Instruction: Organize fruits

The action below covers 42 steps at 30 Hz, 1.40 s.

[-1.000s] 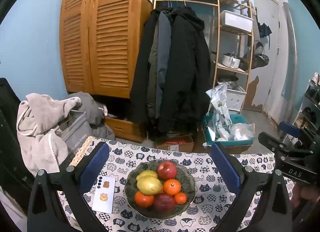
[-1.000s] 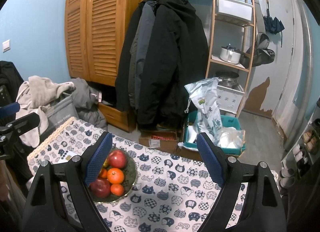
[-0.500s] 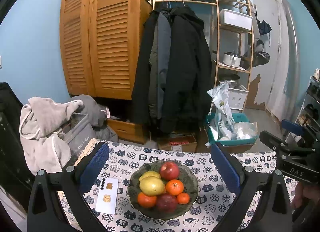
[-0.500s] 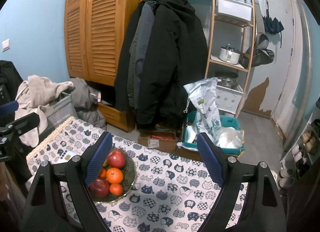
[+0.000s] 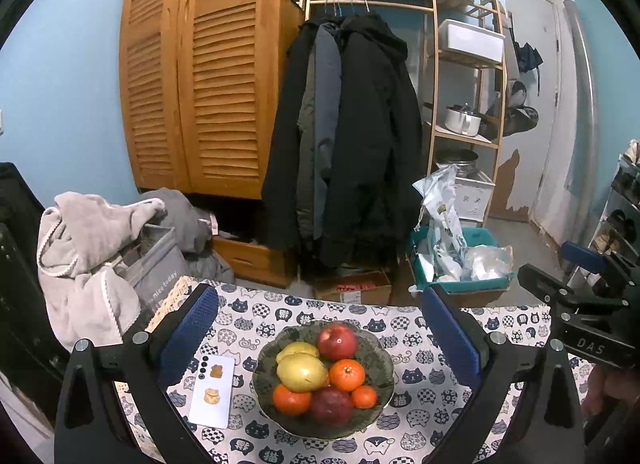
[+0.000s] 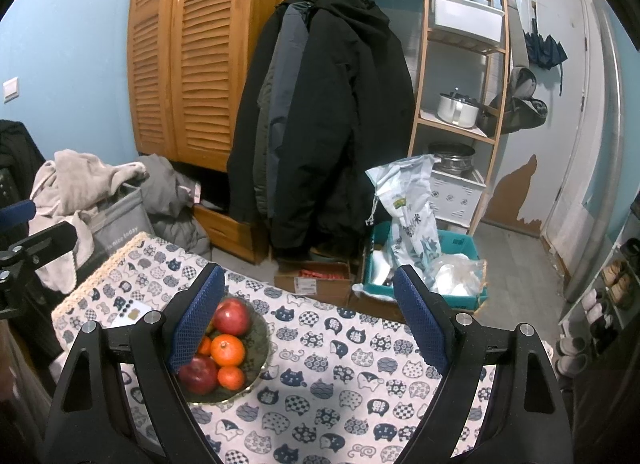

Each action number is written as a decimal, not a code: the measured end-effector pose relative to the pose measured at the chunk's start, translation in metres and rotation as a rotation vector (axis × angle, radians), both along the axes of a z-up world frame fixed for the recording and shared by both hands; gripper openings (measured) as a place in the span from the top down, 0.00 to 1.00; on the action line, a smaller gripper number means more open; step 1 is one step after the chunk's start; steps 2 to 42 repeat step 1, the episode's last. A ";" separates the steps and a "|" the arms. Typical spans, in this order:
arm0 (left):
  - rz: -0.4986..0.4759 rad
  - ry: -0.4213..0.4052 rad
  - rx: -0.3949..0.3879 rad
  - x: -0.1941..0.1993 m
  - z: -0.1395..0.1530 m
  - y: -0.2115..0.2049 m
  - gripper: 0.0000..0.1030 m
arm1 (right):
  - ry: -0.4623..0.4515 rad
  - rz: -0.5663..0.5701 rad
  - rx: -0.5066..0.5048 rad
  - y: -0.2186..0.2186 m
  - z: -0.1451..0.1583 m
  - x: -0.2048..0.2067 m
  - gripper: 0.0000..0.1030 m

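Through the left wrist camera I see my left gripper (image 5: 320, 328) held above the table with its jaws spread wide and nothing between them. Framed between the blue pads sits the dark bowl (image 5: 382, 356) on the cat-print tablecloth (image 5: 416, 416), well inside the near part of the table. It holds a red apple (image 5: 337, 342) at the back, a yellow pear (image 5: 302, 372) in front of a second yellow fruit (image 5: 296, 350), an orange (image 5: 347, 375) in the middle, a smaller orange (image 5: 364, 396) to its right, another orange (image 5: 291, 400) at the front left and a dark red apple (image 5: 331, 406) at the front. A white phone (image 5: 212, 390) lies flat just left of the bowl. My right gripper (image 5: 580, 328) shows at the right edge. Through the right wrist camera, the right gripper (image 6: 310, 316) is also released, empty, hovering over bare tablecloth (image 6: 360, 384); the bowl (image 6: 262, 338) lies behind its left finger, partly hidden, with a red apple (image 6: 231, 317), an orange (image 6: 227, 350) and a dark apple (image 6: 199, 375) visible.
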<state>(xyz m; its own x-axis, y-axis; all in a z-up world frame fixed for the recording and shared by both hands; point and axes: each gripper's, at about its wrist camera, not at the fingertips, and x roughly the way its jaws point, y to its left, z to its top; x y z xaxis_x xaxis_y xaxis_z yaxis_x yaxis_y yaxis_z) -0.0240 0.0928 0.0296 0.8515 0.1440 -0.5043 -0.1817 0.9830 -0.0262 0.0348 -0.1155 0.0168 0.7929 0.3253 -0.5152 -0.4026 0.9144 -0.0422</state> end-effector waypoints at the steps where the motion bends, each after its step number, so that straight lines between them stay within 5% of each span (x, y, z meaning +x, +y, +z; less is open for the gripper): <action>1: 0.002 0.002 0.000 0.000 0.001 0.000 0.01 | -0.001 -0.002 -0.001 0.000 0.000 0.000 0.17; 42: 0.002 0.002 0.000 0.000 0.001 0.000 0.01 | -0.001 -0.002 -0.001 0.000 0.000 0.000 0.17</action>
